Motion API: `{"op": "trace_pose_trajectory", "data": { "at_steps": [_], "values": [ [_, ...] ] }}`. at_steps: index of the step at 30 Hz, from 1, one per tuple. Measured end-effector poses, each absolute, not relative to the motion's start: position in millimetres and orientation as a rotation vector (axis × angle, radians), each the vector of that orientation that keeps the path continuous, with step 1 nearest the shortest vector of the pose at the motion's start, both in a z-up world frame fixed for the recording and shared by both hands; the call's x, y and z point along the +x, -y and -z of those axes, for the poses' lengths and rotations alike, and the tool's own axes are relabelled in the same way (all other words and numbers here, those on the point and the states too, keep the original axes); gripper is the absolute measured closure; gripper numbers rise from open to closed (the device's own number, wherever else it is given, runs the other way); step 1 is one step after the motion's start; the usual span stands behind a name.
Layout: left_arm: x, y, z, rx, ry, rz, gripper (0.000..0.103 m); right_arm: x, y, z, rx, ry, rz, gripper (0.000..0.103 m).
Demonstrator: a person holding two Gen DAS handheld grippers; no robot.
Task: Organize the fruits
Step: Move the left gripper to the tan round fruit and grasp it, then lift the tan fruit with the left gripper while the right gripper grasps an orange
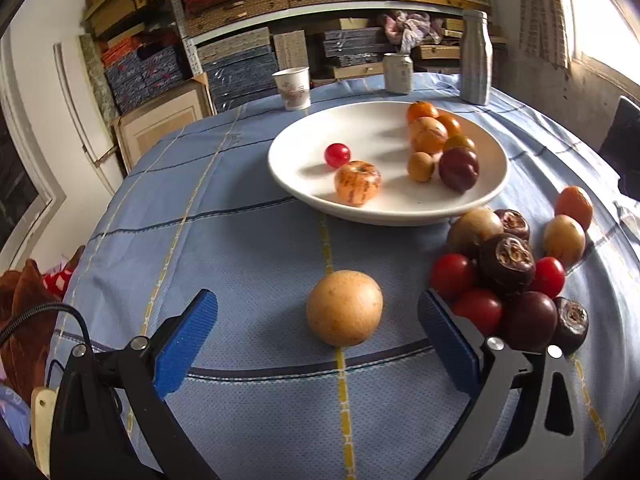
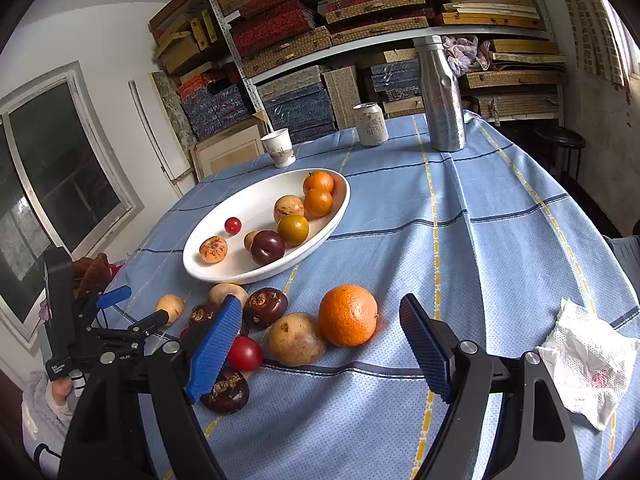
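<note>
Several fruits already lay in the white bowl, so the sorting looked partly done, and the step in hand seemed to be fetching the next loose pieces from the cloth. The left gripper stood wide open and empty, its blue pads either side of a tan round fruit that sat alone on the cloth, nearer than the bowl and touched by neither pad. The right gripper was likewise wide open and held nothing; an orange and a brownish fruit touching it lay just ahead between its fingers. To the left of these was a heap of cherry tomatoes and dark, wrinkled fruits, packed close together. The next move probably called for easing each gripper forward and down until the pads flanked one fruit, then closing gently, since round fruit would roll away if nudged. The table wore a blue checked tablecloth, slightly creased, with a crumpled tissue near the right edge and a paper cup, a can and a metal bottle at the far side. Behind stood shelves crammed with flat boxes.
</note>
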State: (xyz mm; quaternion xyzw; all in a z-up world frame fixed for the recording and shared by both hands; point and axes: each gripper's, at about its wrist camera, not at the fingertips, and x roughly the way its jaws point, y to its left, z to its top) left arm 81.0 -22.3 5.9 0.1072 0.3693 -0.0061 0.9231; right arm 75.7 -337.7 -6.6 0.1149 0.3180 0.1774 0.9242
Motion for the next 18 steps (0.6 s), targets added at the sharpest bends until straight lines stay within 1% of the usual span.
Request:
{"op": "trace_pose_trajectory", "data": {
  "at_steps": [1,3,4,5,7,14,15,16,17,18],
  "values": [
    [81,24,-5,0.229,-0.759,0.018,0.005,76,337,7,0.235,-0.653,-0.364,0.021],
    [84,25,-3,0.227,-0.774,0.033,0.015,76,337,7,0.235,-0.653,-0.365,0.021],
    [85,25,-2,0.220,-0.786,0.043,0.027,76,337,7,0.234,-0.654,-0.363,0.021],
    [89,24,1,0.206,-0.813,0.059,0.033,76,337,7,0.233,-0.656,-0.362,0.021],
    [93,22,5,0.191,-0.843,0.070,0.036,77,337,8,0.232,-0.658,-0.364,0.021],
    [102,22,13,0.162,-0.886,0.104,0.037,76,336,8,0.231,-0.659,-0.363,0.021],
    [104,20,15,0.154,-0.898,0.106,0.039,76,337,8,0.231,-0.659,-0.363,0.021],
    [105,19,16,0.146,-0.907,0.109,0.049,76,336,9,0.231,-0.659,-0.364,0.021],
    [107,18,18,0.133,-0.918,0.120,0.053,76,336,9,0.232,-0.659,-0.364,0.021],
    [108,16,18,0.113,-0.921,0.131,0.055,76,336,9,0.232,-0.658,-0.362,0.021]
  ]
}}
